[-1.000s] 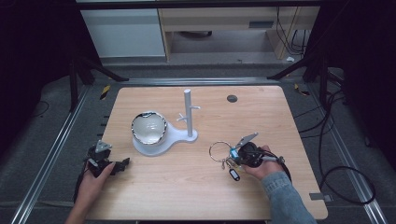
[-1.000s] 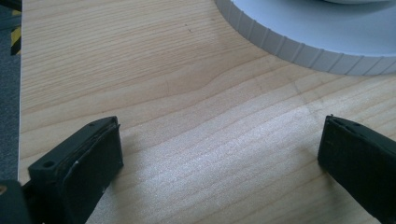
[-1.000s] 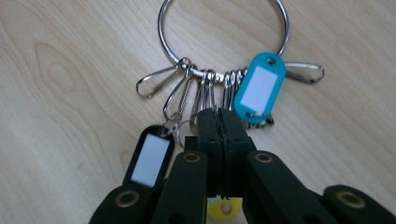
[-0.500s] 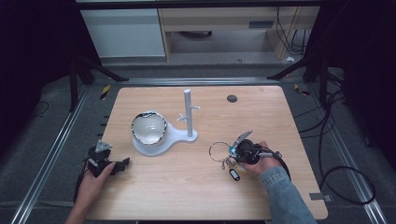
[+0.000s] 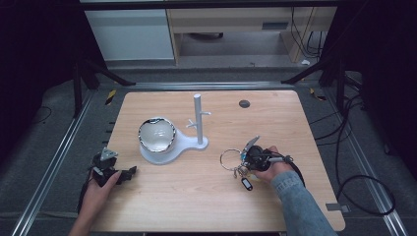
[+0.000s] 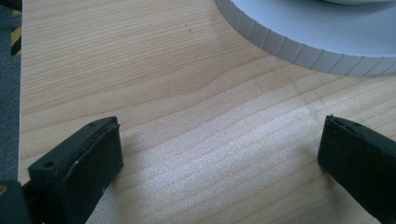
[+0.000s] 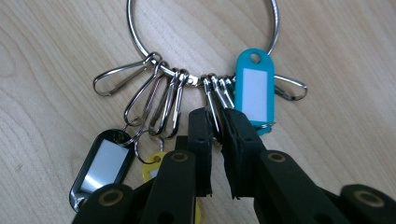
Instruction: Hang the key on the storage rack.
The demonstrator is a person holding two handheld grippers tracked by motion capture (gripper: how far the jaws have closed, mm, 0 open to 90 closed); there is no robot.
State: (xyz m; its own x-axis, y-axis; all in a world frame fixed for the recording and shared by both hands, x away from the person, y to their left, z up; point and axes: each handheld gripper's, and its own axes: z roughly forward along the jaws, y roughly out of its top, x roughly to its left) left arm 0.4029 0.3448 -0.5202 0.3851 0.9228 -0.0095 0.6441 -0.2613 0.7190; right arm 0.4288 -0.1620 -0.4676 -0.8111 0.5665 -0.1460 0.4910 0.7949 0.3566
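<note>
The key ring (image 7: 201, 42) lies flat on the desk (image 5: 305, 128), right of the white stand (image 5: 198, 120). The right tongs (image 7: 215, 122) pinch just one thin clip, so I reckon the bunch could swing or slip loose on lifting. The left tongs (image 6: 219, 140) rest spread, empty.

Overhead light falls evenly on my table (image 5: 295, 206), while the room around it sinks to near black at both side edges of the high view. My left gripper view is sharp on the wood grain, with a pale sheen at centre. In my right gripper view the key ring (image 7: 201, 44) glints crisply; the lower frame goes soft.
</note>
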